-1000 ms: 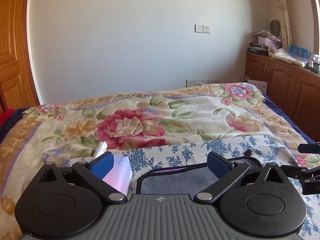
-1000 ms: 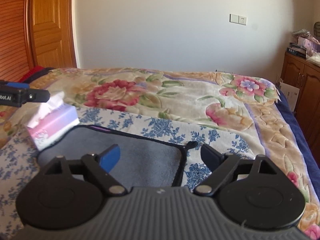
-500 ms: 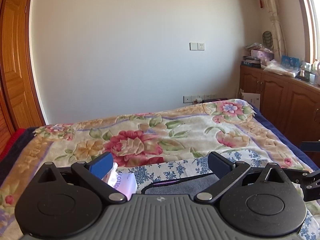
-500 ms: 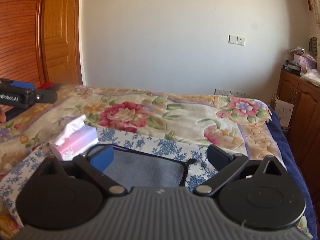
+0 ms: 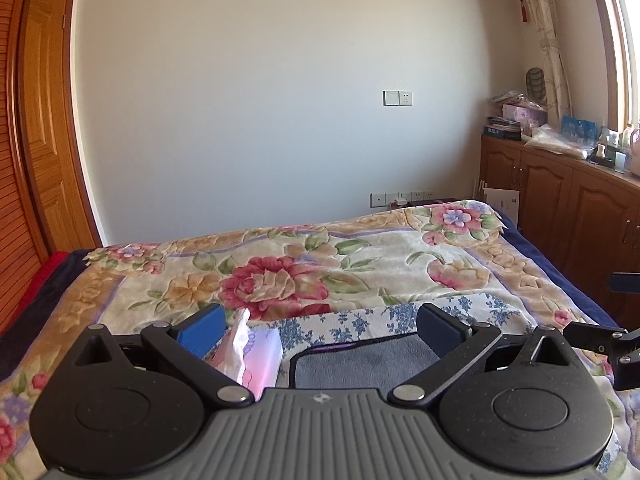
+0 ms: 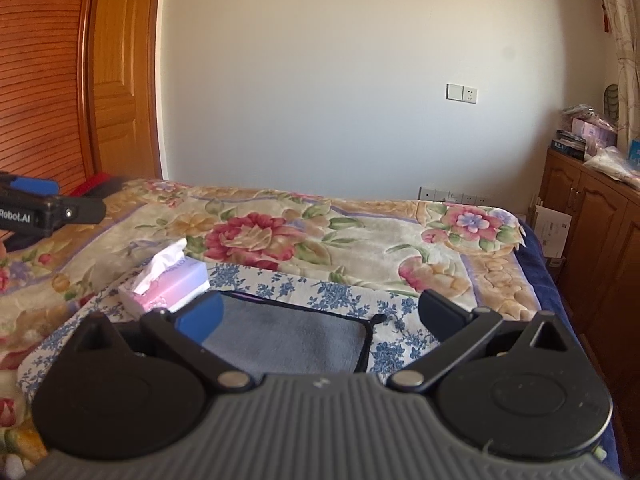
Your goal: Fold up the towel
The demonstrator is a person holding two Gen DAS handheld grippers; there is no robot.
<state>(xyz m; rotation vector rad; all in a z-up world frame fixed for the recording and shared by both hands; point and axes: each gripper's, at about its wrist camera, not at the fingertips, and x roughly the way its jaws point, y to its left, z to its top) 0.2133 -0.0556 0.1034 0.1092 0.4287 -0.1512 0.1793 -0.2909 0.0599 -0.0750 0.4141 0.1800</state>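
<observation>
A grey towel with dark trim (image 5: 368, 364) lies flat on a blue-flowered white cloth (image 5: 352, 324) on the bed. It also shows in the right wrist view (image 6: 288, 340), with a small loop at its far right corner. My left gripper (image 5: 320, 330) is open and empty, held above the towel's near edge. My right gripper (image 6: 320, 312) is open and empty, also above the towel. The towel's near part is hidden behind both gripper bodies.
A pink tissue box (image 5: 252, 354) stands left of the towel, also seen in the right wrist view (image 6: 168, 284). The floral bedspread (image 5: 320, 264) covers the bed. Wooden cabinets (image 5: 560, 208) line the right wall, a wooden door (image 6: 120, 80) stands left.
Both grippers have lifted and tilted up, so more wall and less towel shows. Both stay open.
</observation>
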